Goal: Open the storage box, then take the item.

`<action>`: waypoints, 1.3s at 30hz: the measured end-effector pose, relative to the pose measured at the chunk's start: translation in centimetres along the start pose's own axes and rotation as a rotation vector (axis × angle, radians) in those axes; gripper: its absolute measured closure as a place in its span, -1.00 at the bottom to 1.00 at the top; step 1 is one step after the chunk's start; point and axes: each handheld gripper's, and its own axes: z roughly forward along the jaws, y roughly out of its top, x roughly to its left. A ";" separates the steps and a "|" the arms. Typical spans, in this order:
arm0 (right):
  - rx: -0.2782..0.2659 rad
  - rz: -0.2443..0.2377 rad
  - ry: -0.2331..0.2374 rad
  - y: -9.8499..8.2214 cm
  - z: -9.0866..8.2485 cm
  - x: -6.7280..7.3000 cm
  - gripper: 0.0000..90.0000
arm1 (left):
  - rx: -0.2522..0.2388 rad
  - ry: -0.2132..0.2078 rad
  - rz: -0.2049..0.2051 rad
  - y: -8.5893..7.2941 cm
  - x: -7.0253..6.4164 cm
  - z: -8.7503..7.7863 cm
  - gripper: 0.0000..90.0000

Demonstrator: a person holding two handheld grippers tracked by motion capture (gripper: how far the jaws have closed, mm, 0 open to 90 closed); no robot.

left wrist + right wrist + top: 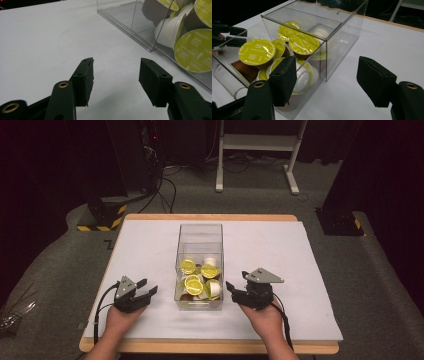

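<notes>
A clear plastic box point(200, 227) stands mid-table, open at the top, with several yellow-lidded coffee capsules point(194, 284) heaped at its near end. My left gripper point(149, 287) rests left of the box, its jaws wide apart over bare white table point(116, 72); the box wall point(140, 30) and capsules point(193, 50) lie ahead to its right. My right gripper point(236, 280) hovers just right of the box's near corner, open with nothing between its jaws point(327, 75). Capsules point(257, 51) show through the box wall point(332, 37) in the right gripper view, beside its left jaw.
A white sheet point(280, 255) covers the wooden table, whose edge point(210, 347) runs along the front. Behind the table are a white stand's legs point(255, 142), floor cables point(165, 190) and a black-and-yellow striped base point(102, 217). Open sheet lies either side of the box.
</notes>
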 end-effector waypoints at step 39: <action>0.001 -0.079 0.146 2.6 3.1 5.7 -0.27 | 0.004 -0.006 -0.024 0.0 0.2 0.1 -0.09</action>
